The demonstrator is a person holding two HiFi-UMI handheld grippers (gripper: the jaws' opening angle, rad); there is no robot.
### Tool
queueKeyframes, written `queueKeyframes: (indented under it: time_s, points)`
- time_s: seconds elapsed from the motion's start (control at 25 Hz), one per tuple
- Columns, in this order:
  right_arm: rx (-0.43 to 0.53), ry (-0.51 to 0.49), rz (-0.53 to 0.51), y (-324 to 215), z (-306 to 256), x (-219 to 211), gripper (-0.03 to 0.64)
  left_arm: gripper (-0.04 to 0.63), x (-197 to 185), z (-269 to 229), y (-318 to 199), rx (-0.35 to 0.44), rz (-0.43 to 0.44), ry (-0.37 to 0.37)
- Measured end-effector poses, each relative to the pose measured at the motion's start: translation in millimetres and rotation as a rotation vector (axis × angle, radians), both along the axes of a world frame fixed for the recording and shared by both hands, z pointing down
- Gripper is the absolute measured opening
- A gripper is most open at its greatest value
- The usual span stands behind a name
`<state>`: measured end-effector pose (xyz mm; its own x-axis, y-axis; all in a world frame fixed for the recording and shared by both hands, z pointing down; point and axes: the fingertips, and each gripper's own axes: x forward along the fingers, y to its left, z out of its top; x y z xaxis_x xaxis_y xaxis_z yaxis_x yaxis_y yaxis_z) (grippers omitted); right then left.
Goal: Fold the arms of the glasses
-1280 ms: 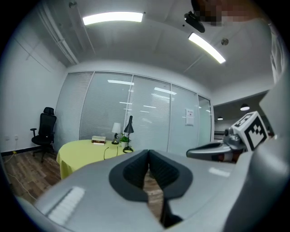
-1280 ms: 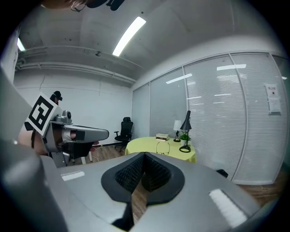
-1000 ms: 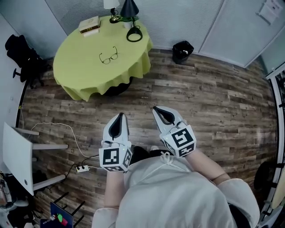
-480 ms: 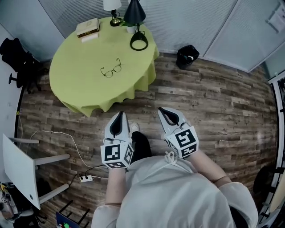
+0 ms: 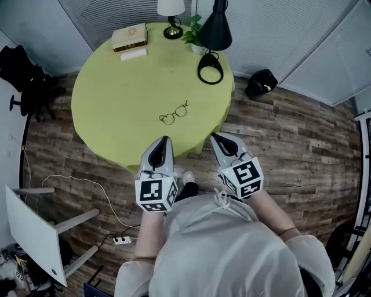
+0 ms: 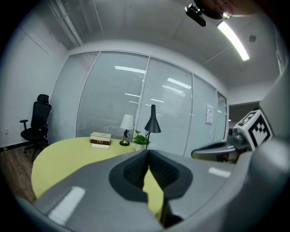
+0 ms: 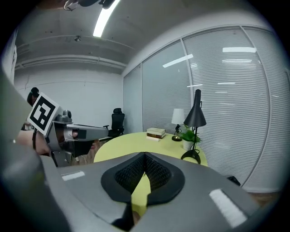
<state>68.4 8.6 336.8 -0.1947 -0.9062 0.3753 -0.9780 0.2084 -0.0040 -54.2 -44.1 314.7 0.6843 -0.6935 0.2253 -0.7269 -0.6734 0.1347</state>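
Observation:
A pair of thin dark-rimmed glasses (image 5: 174, 113) lies with its arms spread on the round yellow-green table (image 5: 110, 93), a little right of the middle. My left gripper (image 5: 164, 140) reaches just over the table's near edge, its jaws shut and empty. My right gripper (image 5: 215, 136) hovers at the near-right edge, also shut with nothing in it. Both tips stay short of the glasses. In the left gripper view the jaws (image 6: 147, 153) meet over the tablecloth; the right gripper view shows the same (image 7: 145, 155). The glasses are hidden in both gripper views.
At the table's far side stand stacked books (image 5: 130, 36), a white lamp (image 5: 171, 8), a potted plant (image 5: 195, 36) and a black desk lamp (image 5: 211, 58). A black bin (image 5: 261, 83) is on the floor at right; an office chair (image 5: 24, 75) and a white panel (image 5: 33, 232) are at left.
The person has walked up to the table. Table and glasses have come much closer, and both grippers, still shut, have gone from over the floor to the table's near edge.

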Motion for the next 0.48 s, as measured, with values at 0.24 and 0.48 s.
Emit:
queueKeyframes:
  time_s: [0.24, 0.48]
  points:
    - [-0.048, -0.009, 0.001, -76, 18, -6, -0.002, 0.006, -17, 25, -74, -0.057, -0.008, -0.002]
    - [-0.167, -0.043, 0.011, -122, 49, 4, -0.002, 0.006, -28, 58, -118, -0.149, -0.058, -0.008]
